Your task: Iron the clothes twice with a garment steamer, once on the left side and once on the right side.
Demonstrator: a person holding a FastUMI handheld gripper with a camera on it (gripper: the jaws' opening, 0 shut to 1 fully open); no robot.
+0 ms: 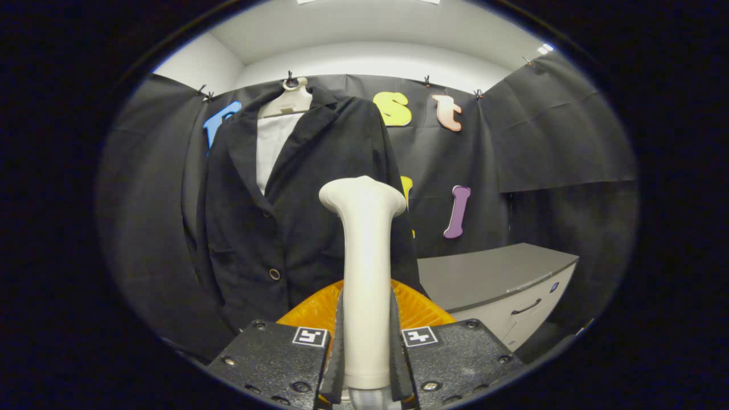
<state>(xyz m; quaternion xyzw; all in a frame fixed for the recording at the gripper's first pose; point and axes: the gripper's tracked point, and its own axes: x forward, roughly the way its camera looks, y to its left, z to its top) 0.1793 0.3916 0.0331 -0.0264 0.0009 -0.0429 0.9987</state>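
Note:
A black jacket (296,205) hangs on a white hanger (289,99) against the booth wall, with a white lining showing at its open collar. My gripper (366,341) is shut on the white garment steamer (364,273), both fingers pressing its handle. The steamer stands upright between the fingers, its flared head (363,196) raised in front of the jacket's right half, near chest height. Whether the head touches the cloth cannot be told.
A grey cabinet (495,285) with a drawer handle stands to the right of the jacket, lower down. An orange ribbed object (319,310) sits just behind the fingers, below the jacket's hem.

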